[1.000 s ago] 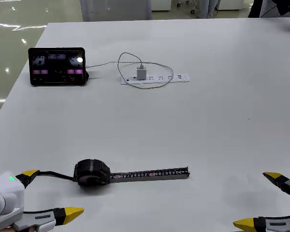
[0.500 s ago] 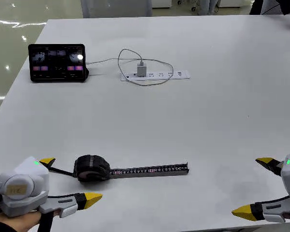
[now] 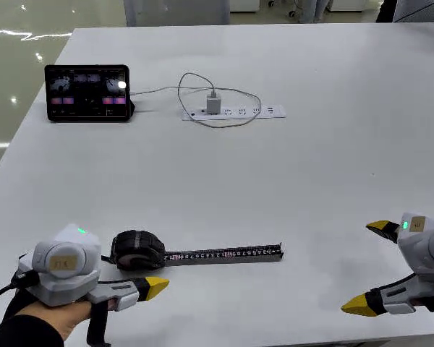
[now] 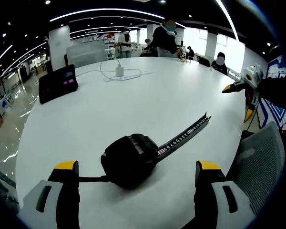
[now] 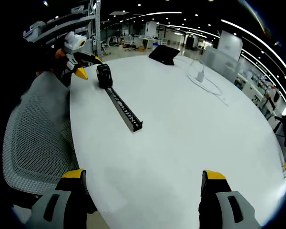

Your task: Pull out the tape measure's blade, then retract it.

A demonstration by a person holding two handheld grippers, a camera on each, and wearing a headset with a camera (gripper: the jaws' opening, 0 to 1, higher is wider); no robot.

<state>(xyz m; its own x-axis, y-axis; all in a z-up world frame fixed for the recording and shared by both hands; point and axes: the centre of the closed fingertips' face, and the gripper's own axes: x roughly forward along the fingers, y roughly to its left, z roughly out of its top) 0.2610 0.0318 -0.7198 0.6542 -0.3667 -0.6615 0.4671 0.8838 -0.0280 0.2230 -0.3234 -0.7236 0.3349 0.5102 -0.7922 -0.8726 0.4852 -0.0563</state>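
Black and rubbery-looking, the round tape measure case [image 3: 137, 250] lies on its side near the front edge of the white table [image 3: 289, 173]. Its thin dark blade [image 3: 224, 254] is run out flat to the right and ends in a small hook [image 3: 280, 251]. A black wrist strap [image 4: 88, 179] trails from the back of the case.

The case is probably dense for its size, with a hard shell and a grippy skin, so a squeeze across its 2 flat faces should hold it without slipping. The blade looks like sprung steel: stiff along its length, but easy to kink if bent, and liable to whip back once freed. The hook is the safest place to take it, by the tip rather than mid-span.

The left gripper [image 4: 136, 166] comes in low from the near side, its 2 yellow-tipped jaws spread wide with the case lying between and just ahead of them. As far as I can tell, neither jaw touches it. The right gripper [image 3: 369, 266] hovers well apart at the table's right front. Its jaws are also spread wide and hold nothing, and in its own view they point back along the blade.
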